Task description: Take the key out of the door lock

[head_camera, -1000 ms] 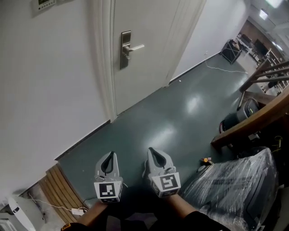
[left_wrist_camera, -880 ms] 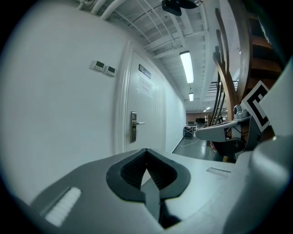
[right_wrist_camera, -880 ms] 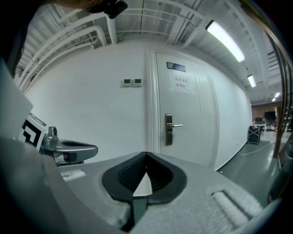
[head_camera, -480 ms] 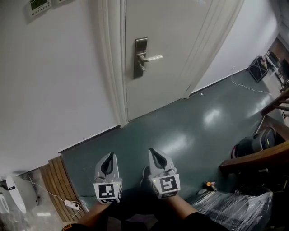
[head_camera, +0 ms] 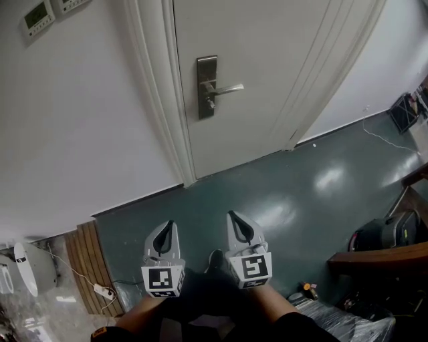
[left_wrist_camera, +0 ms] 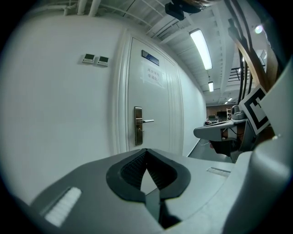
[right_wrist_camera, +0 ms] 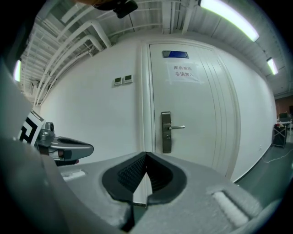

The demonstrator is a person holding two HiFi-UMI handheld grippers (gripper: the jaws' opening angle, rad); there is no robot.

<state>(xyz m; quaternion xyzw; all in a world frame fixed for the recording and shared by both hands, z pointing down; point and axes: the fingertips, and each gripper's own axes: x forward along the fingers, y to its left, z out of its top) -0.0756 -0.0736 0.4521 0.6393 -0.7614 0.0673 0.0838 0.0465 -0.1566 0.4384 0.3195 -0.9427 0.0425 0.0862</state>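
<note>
both grippers low in the head view, side by side over the dark green floor (head_camera: 281,187), near each other but not touching, well apart from the door (head_camera: 267,60). left gripper (head_camera: 168,226): jaws clenched, tips meeting, nothing between the pads in its own view. right gripper (head_camera: 234,216): same, jaws closed tip to tip and empty. each is pointed roughly at the door and carries its marker cube (head_camera: 162,280) at the rear, with the person's forearms behind. door is white, closed, set in a white frame (head_camera: 157,100). metal lock plate (head_camera: 207,87) sits upright near the door's left edge, with the lever handle (head_camera: 229,88) horizontal and pointing right. the key (head_camera: 210,104) is probably the small stub just under the lever on the plate, too small to confirm in any view. neither gripper is anywhere near the plate. right gripper view shows a paper sign (right_wrist_camera: 183,73) on the upper door and a blue plaque (right_wrist_camera: 175,54) above it. two small wall panels (head_camera: 37,13) are mounted on the white wall (head_camera: 73,133) left of the frame. wooden slats (head_camera: 83,257) lie by the wall at lower left, with a white cable (head_camera: 73,304) across them.
</note>
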